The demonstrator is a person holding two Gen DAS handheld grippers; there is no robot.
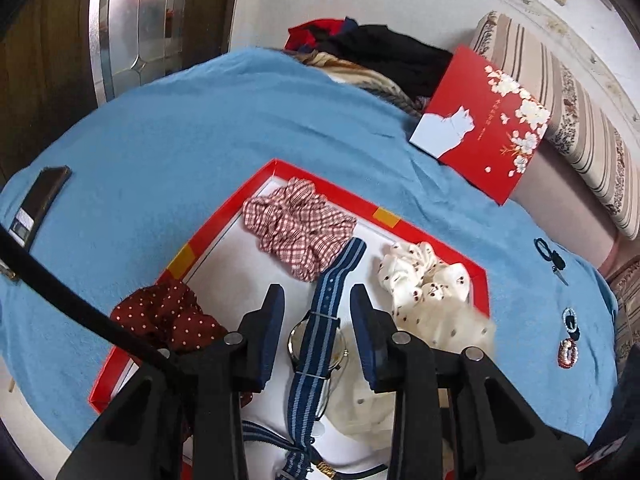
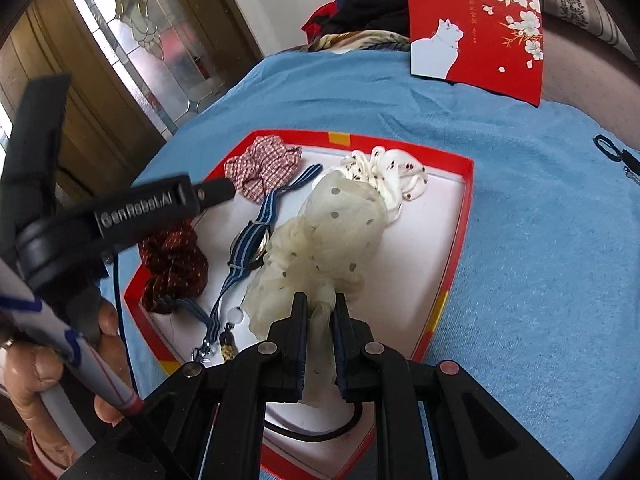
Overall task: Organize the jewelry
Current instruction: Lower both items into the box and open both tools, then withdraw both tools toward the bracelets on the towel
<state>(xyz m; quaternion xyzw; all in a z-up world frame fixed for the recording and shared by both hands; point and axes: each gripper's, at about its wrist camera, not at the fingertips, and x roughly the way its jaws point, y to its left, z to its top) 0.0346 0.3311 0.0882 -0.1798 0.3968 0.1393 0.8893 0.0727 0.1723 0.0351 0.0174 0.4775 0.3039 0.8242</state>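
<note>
Lay far left on the blue cloth [image 1: 168, 128]: a dark phone [image 1: 42, 200], well apart from the red tray [image 1: 224, 216]. Sat inside the tray, white-floored, from left to right: a maroon dotted scrunchie [image 1: 168, 316], a red-checked scrunchie [image 1: 298, 224], a watch on a blue striped strap [image 1: 320, 328], a white scrunchie with dark spots [image 1: 424, 280]. Hovered over the tray with jaws spread, the left gripper [image 1: 318, 300], its blue pads either side of the strap and watch face but not pressing on them. Pinched further right, in the nearly pressed-together right gripper [image 2: 320, 308], a sheer cream dotted scrunchie [image 2: 324, 232], bunched up over the tray floor between the watch and the white scrunchie. Showed at the left edge of the right wrist view: a hand [image 2: 44, 364] around the other gripper's handle. Leaned beyond the tray, against striped cushions: a red lid with a white cat and blossoms [image 1: 484, 124]. Lay far right on the cloth: a dark hair tie [image 1: 542, 248] and small beaded pieces [image 1: 568, 336], too small to make out further.
</note>
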